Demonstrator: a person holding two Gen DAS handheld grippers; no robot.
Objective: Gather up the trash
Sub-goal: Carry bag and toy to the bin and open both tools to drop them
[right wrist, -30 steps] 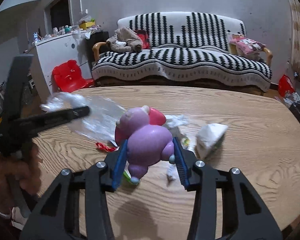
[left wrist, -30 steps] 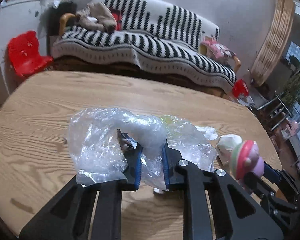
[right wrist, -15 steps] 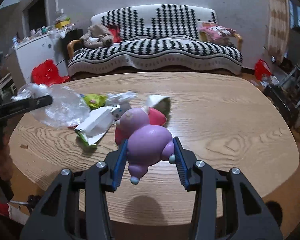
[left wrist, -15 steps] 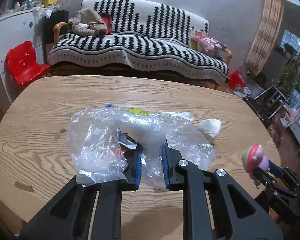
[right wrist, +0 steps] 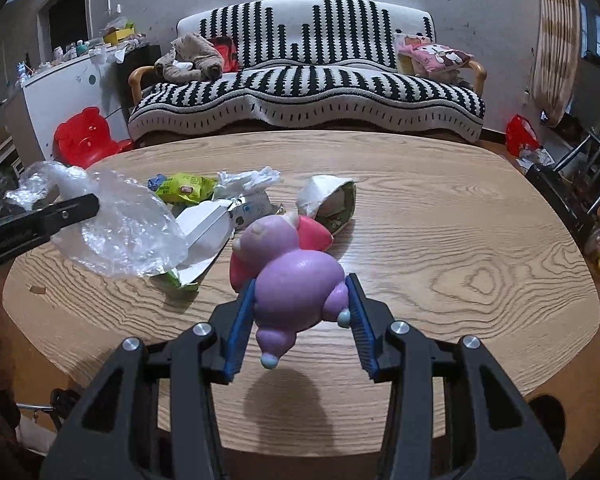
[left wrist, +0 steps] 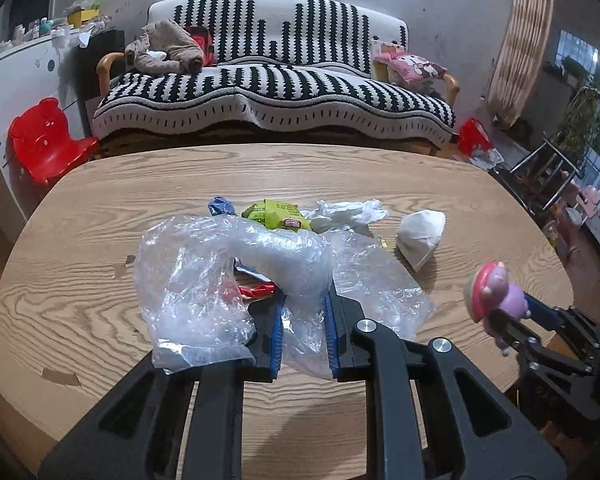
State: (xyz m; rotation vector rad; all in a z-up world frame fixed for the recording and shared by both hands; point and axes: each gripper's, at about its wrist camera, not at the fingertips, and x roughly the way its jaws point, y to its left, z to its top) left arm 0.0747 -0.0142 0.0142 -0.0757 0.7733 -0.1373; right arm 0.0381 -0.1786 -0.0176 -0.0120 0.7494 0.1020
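Note:
My left gripper is shut on a clear plastic bag with a red wrapper inside, held above the wooden table. The bag also shows at the left of the right wrist view. My right gripper is shut on a purple and pink toy figure, held over the table's near right edge; the toy also shows in the left wrist view. Loose trash lies mid-table: a green snack wrapper, a blue wrapper, crumpled white plastic, a white paper packet and a flat white carton.
A black-and-white striped sofa stands behind the table. A red child's chair and a white cabinet are at the left. Metal racks and plants are at the right.
Both grippers have pulled back from the table, still holding the bag and the toy. The right gripper moved right, away from the trash pile. More of the trash now shows beyond the bag.

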